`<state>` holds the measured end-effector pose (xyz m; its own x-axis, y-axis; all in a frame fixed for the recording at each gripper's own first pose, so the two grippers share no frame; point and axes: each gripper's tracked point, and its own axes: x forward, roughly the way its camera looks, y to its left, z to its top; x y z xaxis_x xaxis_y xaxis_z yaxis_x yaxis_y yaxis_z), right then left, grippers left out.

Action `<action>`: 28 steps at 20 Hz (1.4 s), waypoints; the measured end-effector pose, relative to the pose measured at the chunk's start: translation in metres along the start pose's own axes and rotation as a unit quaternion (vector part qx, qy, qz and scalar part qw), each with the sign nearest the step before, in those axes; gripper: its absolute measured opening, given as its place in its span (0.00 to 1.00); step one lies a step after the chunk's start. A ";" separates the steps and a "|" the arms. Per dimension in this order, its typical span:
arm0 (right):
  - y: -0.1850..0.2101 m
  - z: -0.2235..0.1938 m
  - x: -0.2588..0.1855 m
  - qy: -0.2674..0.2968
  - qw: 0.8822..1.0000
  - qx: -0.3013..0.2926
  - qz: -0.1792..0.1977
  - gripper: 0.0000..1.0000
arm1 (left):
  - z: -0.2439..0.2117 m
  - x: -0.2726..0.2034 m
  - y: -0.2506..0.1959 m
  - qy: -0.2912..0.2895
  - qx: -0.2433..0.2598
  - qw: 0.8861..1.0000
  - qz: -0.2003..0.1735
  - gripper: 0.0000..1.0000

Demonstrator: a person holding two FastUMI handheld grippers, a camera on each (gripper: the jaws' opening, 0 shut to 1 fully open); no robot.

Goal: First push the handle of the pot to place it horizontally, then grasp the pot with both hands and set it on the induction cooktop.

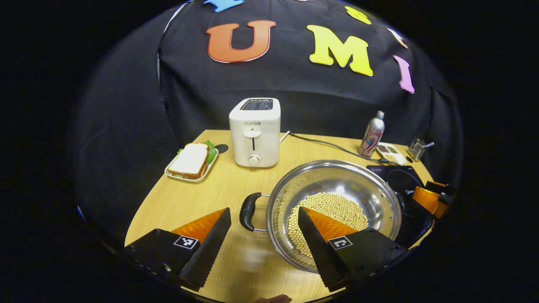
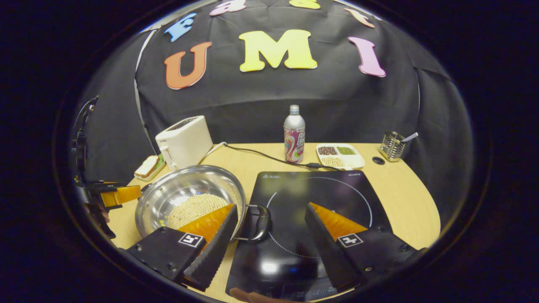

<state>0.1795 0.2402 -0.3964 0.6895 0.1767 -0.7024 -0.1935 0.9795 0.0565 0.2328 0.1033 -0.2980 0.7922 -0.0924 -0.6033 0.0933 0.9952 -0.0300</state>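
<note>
A black cloth wall backs a light wooden table [image 1: 236, 189], and the task's things sit toward its near edge. The pot [image 1: 334, 210], a wide steel pan with pale beans in its bottom, rests on the wood just beside the induction cooktop [image 2: 320, 198], its rim at or slightly over the cooktop's left edge.

Its two black loop handles point left and right, so the turning step looks done and the two-handed grasp is in hand. The left gripper [image 1: 264, 229] stands wide, its fingers straddling the left handle [image 1: 249, 211] without pressing on it. The right gripper [image 2: 269, 225] is likewise spread wide around the right handle [image 2: 263, 222], not yet closed.

To do this well, each claw should probably slide forward until the handle loop sits deep between the pads, then both should close together. The lift would best be level and even, since the beans will shift if the pot tilts. It needs only a short carry rightward onto the ring marked on the cooktop.

Farther out stand a white toaster [image 1: 255, 132], a plate with a sandwich [image 1: 191, 162], a patterned bottle [image 2: 294, 134], a divided dish of grains [image 2: 340, 155] and a small wire holder [image 2: 391, 146].

The toaster's front reads "SUPOR". The cooktop's small print is too fine to make out.
</note>
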 end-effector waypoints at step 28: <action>0.033 -0.029 0.049 0.073 0.995 -0.059 0.015 0.60 | -0.027 0.046 0.001 0.093 0.031 0.995 -0.030 0.61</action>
<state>0.1869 0.2786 -0.4494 0.5751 0.1810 -0.7978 -0.2996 0.9541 0.0005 0.2531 0.1013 -0.3468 0.6592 -0.1393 -0.7390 0.1791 0.9835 -0.0256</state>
